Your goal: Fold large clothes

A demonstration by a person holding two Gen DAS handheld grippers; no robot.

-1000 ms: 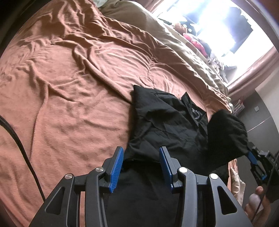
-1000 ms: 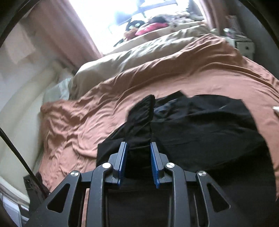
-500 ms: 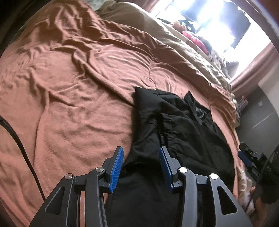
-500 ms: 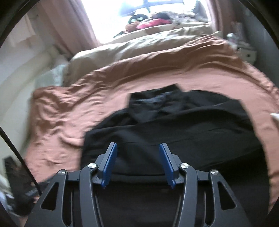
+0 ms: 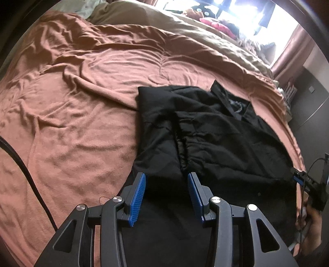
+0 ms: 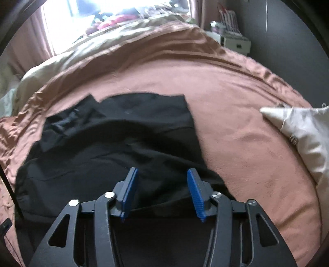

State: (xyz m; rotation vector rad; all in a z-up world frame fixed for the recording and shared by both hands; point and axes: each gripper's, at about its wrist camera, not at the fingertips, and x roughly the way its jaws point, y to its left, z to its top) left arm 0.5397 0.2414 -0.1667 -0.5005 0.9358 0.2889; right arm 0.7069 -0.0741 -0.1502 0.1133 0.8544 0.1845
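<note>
Across rumpled brown bedding (image 5: 82, 115) the black garment (image 5: 216, 139) lies collar-away lengthwise, both grippers' fingers spread, empty.

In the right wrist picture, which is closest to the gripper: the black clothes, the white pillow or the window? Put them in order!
From the right gripper:
1. Black clothes, right under its fingers.
2. White pillow, off to the right.
3. Window, far beyond the bed, upper left.

A rust-brown bedspread (image 5: 82, 127) carries a black garment (image 5: 216, 139).
</note>
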